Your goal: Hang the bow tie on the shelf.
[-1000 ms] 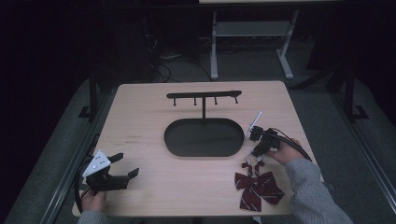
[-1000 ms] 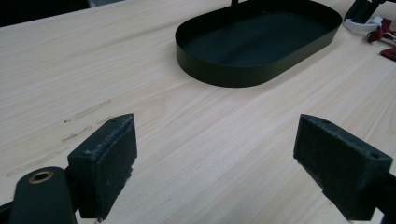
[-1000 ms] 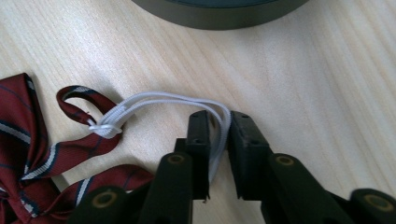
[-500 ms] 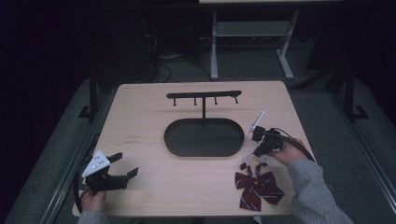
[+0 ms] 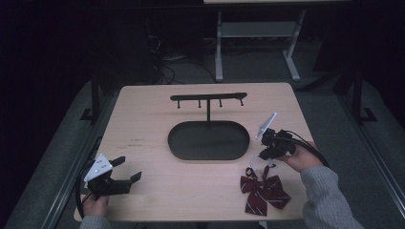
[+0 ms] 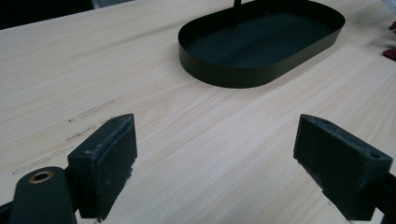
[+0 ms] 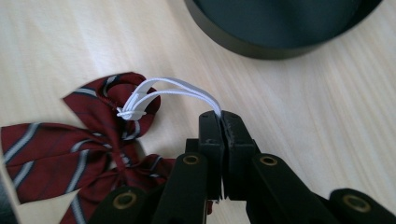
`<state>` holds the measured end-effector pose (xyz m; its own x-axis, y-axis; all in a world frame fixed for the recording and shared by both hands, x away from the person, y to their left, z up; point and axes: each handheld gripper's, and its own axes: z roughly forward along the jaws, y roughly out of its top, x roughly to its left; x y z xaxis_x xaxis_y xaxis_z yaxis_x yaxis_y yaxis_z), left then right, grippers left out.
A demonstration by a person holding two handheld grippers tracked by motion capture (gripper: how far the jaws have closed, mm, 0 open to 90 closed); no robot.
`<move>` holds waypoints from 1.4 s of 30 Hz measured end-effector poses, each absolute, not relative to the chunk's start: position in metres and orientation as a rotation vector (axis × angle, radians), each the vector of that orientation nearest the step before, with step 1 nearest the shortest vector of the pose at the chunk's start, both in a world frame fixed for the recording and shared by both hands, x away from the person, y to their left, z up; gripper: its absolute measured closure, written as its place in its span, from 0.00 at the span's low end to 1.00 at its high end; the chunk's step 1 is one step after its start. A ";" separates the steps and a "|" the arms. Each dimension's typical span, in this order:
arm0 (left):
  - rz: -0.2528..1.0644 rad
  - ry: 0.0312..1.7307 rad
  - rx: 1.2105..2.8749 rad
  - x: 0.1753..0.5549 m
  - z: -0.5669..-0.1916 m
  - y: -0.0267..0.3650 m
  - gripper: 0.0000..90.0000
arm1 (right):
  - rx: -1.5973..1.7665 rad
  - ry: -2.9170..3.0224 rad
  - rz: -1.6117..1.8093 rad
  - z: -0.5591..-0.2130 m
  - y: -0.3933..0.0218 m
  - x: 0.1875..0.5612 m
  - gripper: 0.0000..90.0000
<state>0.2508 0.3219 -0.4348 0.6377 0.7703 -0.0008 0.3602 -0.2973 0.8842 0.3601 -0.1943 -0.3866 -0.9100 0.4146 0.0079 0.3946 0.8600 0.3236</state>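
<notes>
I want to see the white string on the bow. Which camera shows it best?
The right gripper view: the white elastic loop runs from the red striped bow into the shut right gripper. The high view shows it as a thin pale line. The left gripper view shows the black tray.

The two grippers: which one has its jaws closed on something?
The right gripper: its jaws pinch the bow tie's white elastic loop. The left gripper has wide-open, empty jaws.

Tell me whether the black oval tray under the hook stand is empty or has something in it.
Empty. The black oval tray shows a bare dark floor in the high view; the bow tie lies outside it on the table.
</notes>
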 end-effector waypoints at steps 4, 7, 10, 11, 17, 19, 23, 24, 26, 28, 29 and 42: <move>0.541 0.892 1.902 0.251 -0.435 0.321 0.15 | 0.590 2.952 0.490 -0.373 -0.190 0.353 0.97; 0.538 0.895 1.905 0.251 -0.435 0.321 0.15 | 0.563 2.945 0.505 -0.364 -0.189 0.348 0.97; 0.538 0.894 1.902 0.251 -0.435 0.321 0.15 | 0.551 2.943 0.493 -0.359 -0.189 0.347 0.97; 0.534 0.892 1.904 0.251 -0.435 0.321 0.15 | 0.543 2.947 0.500 -0.359 -0.189 0.346 0.97; 0.534 0.889 1.908 0.251 -0.435 0.320 0.15 | 0.520 2.951 0.517 -0.355 -0.188 0.343 0.97; 0.533 0.894 1.904 0.251 -0.435 0.321 0.15 | 0.506 2.948 0.524 -0.352 -0.189 0.342 0.97; 0.534 0.888 1.905 0.251 -0.435 0.320 0.15 | 0.504 2.940 0.530 -0.344 -0.190 0.341 0.97; 0.533 0.887 1.906 0.251 -0.435 0.320 0.15 | 0.501 2.939 0.529 -0.341 -0.190 0.340 0.97; 0.534 0.887 1.908 0.251 -0.435 0.320 0.15 | 0.492 2.932 0.541 -0.338 -0.190 0.339 0.97; 0.534 0.889 1.907 0.251 -0.435 0.320 0.15 | 0.489 2.927 0.535 -0.334 -0.190 0.337 0.97; 0.535 0.889 1.905 0.250 -0.435 0.320 0.15 | 0.487 2.924 0.535 -0.333 -0.191 0.337 0.97; 0.546 0.891 1.905 0.251 -0.435 0.320 0.15 | 0.444 2.908 0.545 -0.314 -0.190 0.335 0.97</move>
